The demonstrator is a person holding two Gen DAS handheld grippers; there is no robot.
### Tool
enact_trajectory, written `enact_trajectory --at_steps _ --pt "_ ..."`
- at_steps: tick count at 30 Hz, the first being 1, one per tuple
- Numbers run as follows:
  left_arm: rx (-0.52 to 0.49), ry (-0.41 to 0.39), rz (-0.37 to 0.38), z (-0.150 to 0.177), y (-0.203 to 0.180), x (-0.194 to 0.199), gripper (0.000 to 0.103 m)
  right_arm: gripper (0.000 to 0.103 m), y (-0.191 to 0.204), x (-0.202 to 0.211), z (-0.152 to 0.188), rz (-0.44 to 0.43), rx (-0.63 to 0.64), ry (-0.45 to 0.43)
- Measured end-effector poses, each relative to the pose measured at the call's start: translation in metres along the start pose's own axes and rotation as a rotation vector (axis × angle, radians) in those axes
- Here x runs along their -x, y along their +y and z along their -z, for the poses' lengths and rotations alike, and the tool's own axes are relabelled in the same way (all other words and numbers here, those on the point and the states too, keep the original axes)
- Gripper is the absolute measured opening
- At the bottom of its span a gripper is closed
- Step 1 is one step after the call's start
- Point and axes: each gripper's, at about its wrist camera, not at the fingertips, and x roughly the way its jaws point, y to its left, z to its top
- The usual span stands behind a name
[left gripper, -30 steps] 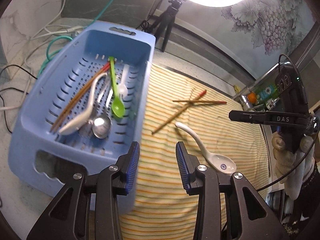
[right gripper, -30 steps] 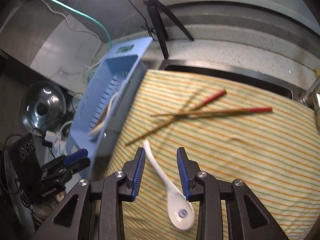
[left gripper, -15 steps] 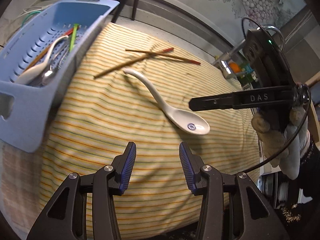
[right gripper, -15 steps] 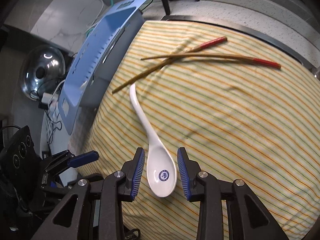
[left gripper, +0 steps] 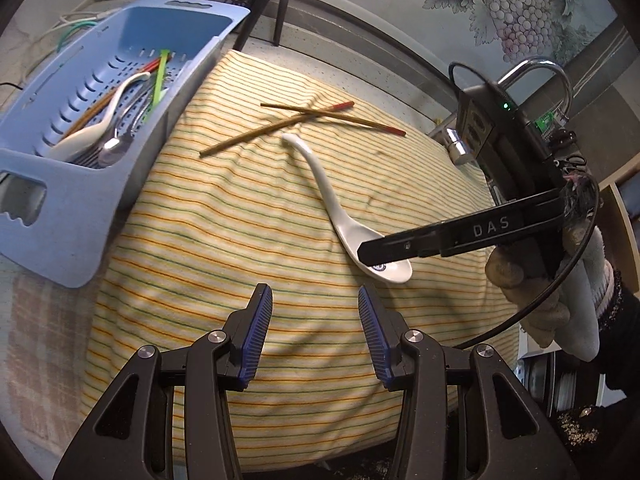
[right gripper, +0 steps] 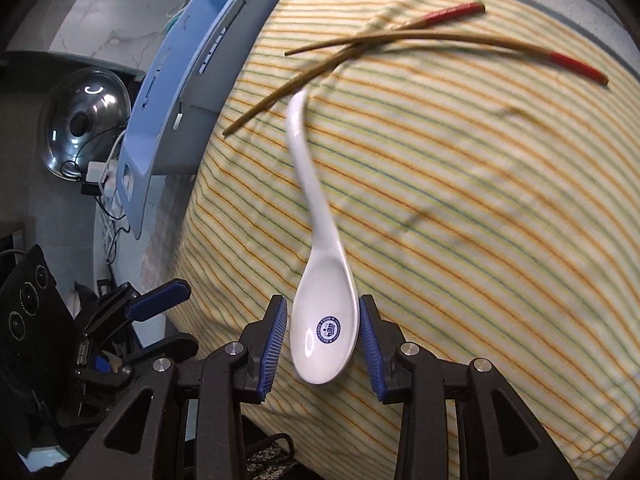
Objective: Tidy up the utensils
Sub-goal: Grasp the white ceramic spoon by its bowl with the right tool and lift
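Mid-pickup: right hand-held gripper (right gripper: pixel 322 338) released, straddling bowl of white spoon (right gripper: pixel 320 280) lying on striped cloth (right gripper: pixel 460 200); left hand-held gripper (left gripper: pixel 315 334) released, idle; next, probably clench, lift, carry to blue basket (left gripper: pixel 80 208).

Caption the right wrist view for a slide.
Right gripper open, straddling the white spoon's bowl on the striped cloth.

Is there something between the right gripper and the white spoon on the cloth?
Nothing visible. The right gripper is open with the white spoon's bowl already between its blue pads. The chopsticks lie beyond the handle tip.
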Motion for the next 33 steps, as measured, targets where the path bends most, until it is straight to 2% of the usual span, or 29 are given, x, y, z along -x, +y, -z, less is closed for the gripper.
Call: enact_trajectory --at_steps 12,19,24,33 --pt "0.012 0.0 -0.019 0.0 0.003 0.007 0.044 0.037 0.017 -0.012 -0.005 -0.118 -0.006 0.01" --pt "0.0 0.041 -0.001 -0.001 -0.007 -0.009 0.049 0.037 0.005 0.008 0.0 -0.107 -0.008 -0.033" --pt "0.002 0.094 0.021 -0.002 -0.016 -0.031 0.05 0.037 -0.009 0.023 -0.009 -0.085 -0.035 -0.111" --pt "0.076 0.132 0.061 -0.009 -0.01 -0.052 0.05 0.037 -0.004 0.009 -0.037 -0.014 -0.004 -0.162"
